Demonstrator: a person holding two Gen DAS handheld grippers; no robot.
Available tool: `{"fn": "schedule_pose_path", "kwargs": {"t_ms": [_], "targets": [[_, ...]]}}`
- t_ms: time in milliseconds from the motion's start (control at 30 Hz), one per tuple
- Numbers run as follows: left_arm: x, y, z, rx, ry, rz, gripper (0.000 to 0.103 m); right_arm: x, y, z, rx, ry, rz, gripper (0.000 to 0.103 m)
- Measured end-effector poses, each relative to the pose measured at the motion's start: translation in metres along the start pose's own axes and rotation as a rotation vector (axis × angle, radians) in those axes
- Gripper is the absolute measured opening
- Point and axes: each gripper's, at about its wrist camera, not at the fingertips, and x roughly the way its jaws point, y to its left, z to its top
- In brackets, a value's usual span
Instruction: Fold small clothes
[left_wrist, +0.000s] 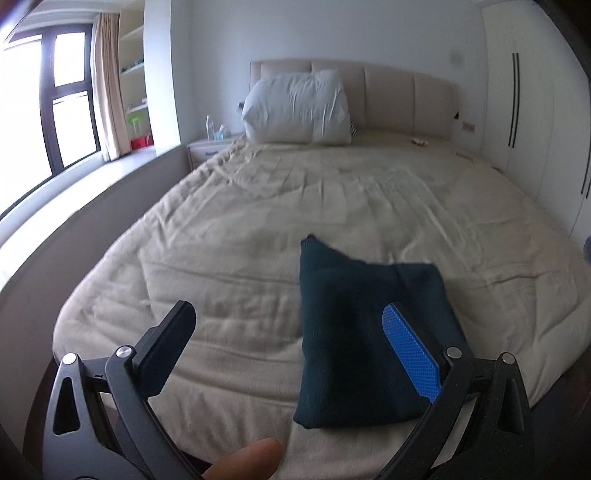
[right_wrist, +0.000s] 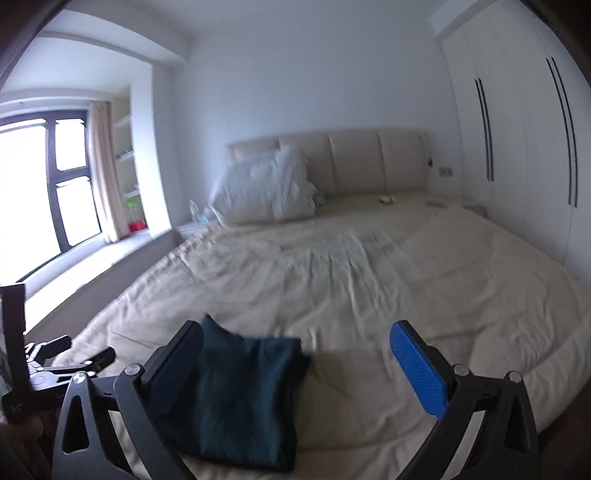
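Left hand-held gripper (left_wrist: 291, 354) is spread wide and holds nothing; right hand-held gripper (right_wrist: 299, 365) likewise wide and empty. Both hover above the near end of the bed (left_wrist: 332, 192).

Dark teal garment (left_wrist: 369, 339) lies on the beige cover near the foot edge, looks already folded into a compact block, one corner poking up at the far end. Its long axis runs roughly away from the cameras, toward the headboard (left_wrist: 388, 96).

From the left gripper it sits ahead and to the right, partly behind the blue pad finger (left_wrist: 410, 354). From the right gripper the same garment (right_wrist: 247, 398) sits ahead and to the left, its edge behind the black finger (right_wrist: 177, 362). So it lies between the two grippers; which is nearer I can't tell.

Room: plenty of open cover beyond and to either side. Near edge of the bed is close behind the garment, so my call is to work away from it. Pillow (left_wrist: 295, 107) is well apart.
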Motion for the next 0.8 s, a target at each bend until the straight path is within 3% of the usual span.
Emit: {"fn": "schedule_pose_path", "kwargs": {"t_ms": [200,533,800], "targets": [[0.038,-0.002,-0.013,0.01,0.072,0.016,0.103,0.028,0.005,-0.02,0.0,0.147,-0.031,0.103],[0.068,-0.005,-0.023,0.025,0.147,0.006,0.103,0.058,0.008,-0.048,0.0,0.275,-0.056,0.103],[0.08,-0.006,-0.029,0.023,0.185,0.001,0.103,0.064,0.011,-0.056,-0.018,0.321,-0.059,0.103]]}}
